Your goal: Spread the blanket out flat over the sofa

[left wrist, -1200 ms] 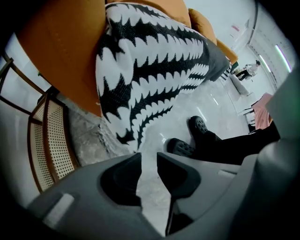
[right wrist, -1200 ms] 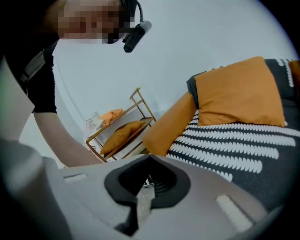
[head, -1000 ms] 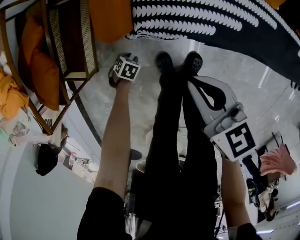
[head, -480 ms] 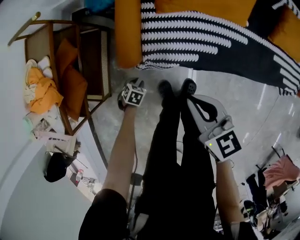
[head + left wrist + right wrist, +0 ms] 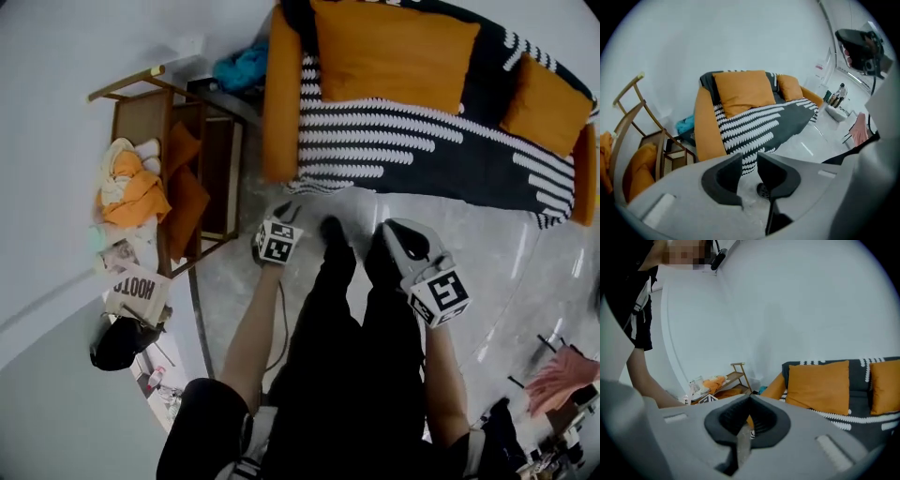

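Since the striped blanket (image 5: 759, 124) already lies draped across the sofa (image 5: 705, 129) just ahead, I judge nothing needs gripping, so my left gripper (image 5: 749, 166) hangs empty, jaws parted, and my right gripper (image 5: 749, 403) empty, jaws together.

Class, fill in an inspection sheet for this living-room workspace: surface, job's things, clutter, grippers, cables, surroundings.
Surface: orange sofa standing on a glossy grey floor.
Job's things: black blanket with white stripes lies over the sofa's seat and backrest; two orange cushions lean on it.
Clutter: wooden rack left of the sofa holds an orange cloth; teal cloth between rack and sofa; pink cloth far right.
Grippers: left gripper jaws apart, empty; right gripper jaws together, empty; both off the blanket.
Cables: what looks like a thin dark cable beside the person's left forearm.
Surroundings: plain white wall behind.
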Tool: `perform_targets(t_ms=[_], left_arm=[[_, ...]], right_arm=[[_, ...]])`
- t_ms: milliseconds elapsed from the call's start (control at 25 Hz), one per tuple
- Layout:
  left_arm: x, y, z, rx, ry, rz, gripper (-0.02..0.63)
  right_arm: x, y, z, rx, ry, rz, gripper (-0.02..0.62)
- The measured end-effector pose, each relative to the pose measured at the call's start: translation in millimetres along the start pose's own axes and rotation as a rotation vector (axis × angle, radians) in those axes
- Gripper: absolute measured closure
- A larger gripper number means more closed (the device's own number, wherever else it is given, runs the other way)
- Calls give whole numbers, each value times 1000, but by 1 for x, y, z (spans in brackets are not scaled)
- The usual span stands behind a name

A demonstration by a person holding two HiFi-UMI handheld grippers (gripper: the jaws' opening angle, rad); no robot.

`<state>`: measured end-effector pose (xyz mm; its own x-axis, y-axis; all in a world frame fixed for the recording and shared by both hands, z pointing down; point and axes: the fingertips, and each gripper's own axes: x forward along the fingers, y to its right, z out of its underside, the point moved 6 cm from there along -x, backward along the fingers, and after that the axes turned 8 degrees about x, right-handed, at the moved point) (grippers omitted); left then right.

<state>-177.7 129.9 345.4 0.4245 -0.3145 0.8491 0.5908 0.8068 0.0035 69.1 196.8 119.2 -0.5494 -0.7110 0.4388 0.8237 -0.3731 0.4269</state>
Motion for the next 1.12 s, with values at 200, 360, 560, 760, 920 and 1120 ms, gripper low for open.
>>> perform_targets(t_ms=[200,360,560,760,920,1120], left_arm=[[-61,17,-39,-13,85,-80,497],[-104,43,-72,-4,159,-123,497],[-159,91,-117,-82,295,-183,497],[-205,145,-159,-151,438,-231,502],[-236,186,-183,-169,542,-254,511],[-263,236,-208,-191,651,-267,540]], right_arm=[[-34,-3,-19,-46,18,-28,592],[-62,0,-34,-69,41,-67,592],[-97,0,-51,-111,65,-160,592],[-134,3,-66,-160,101,-242,592],[-156,0,-71,-205,120,-292,592],[-185,1,-70,-250,127,-356,592]])
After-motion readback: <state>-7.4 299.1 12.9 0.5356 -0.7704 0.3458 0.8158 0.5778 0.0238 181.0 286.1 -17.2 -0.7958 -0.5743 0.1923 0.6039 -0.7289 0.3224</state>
